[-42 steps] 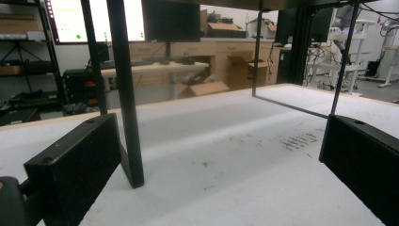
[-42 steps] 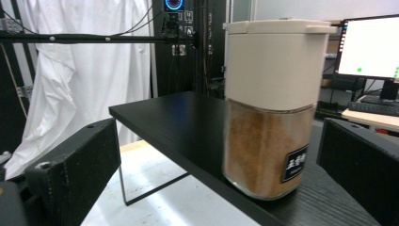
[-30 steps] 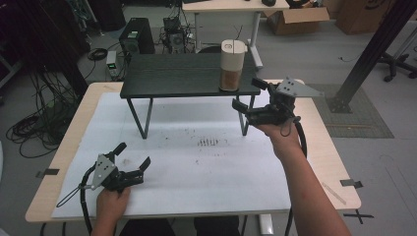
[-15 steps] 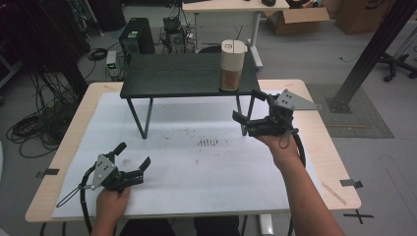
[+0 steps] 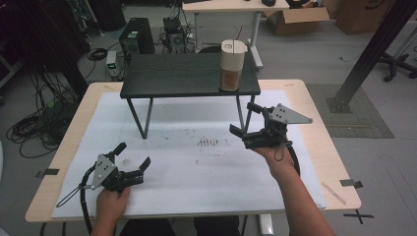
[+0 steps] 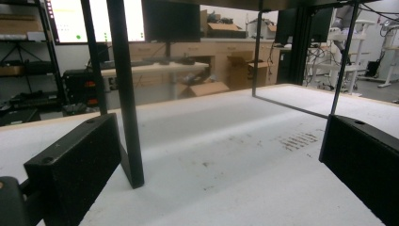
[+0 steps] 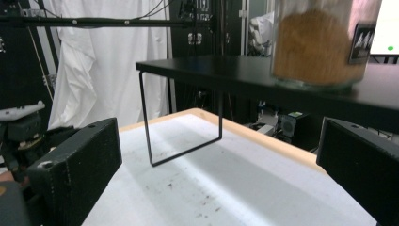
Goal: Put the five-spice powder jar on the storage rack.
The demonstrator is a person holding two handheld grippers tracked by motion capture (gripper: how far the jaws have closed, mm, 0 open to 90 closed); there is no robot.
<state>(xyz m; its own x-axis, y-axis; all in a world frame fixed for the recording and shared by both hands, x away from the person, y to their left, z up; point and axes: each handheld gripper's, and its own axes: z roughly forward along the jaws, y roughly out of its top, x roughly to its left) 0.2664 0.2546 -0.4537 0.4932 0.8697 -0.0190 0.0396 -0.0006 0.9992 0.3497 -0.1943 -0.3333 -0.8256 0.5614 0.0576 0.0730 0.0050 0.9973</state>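
A clear jar (image 5: 232, 66) of brown grains with a white lid stands upright at the right end of a low black shelf (image 5: 177, 78). In the right gripper view the jar (image 7: 320, 42) looms at the upper right on the shelf's top (image 7: 244, 77). My right gripper (image 5: 244, 118) hovers open and empty just in front of the shelf's right legs, below the jar. Its view (image 7: 219, 136) has nothing between the jaws. My left gripper (image 5: 133, 155) rests open near the table's front left. Its view (image 6: 216, 136) faces the shelf's left leg (image 6: 124, 94).
A white mat (image 5: 196, 167) covers the wooden table (image 5: 314, 113), with dark specks (image 5: 210, 142) at its middle. Thin black legs (image 5: 145, 118) hold up the shelf, leaving room beneath. Tape strips (image 5: 350, 183) lie at the table's edges. Floor clutter and cables lie beyond.
My right gripper has dropped and drawn back toward the person, away from the jar, with its jaws still apart. The left gripper and the jar have not moved.
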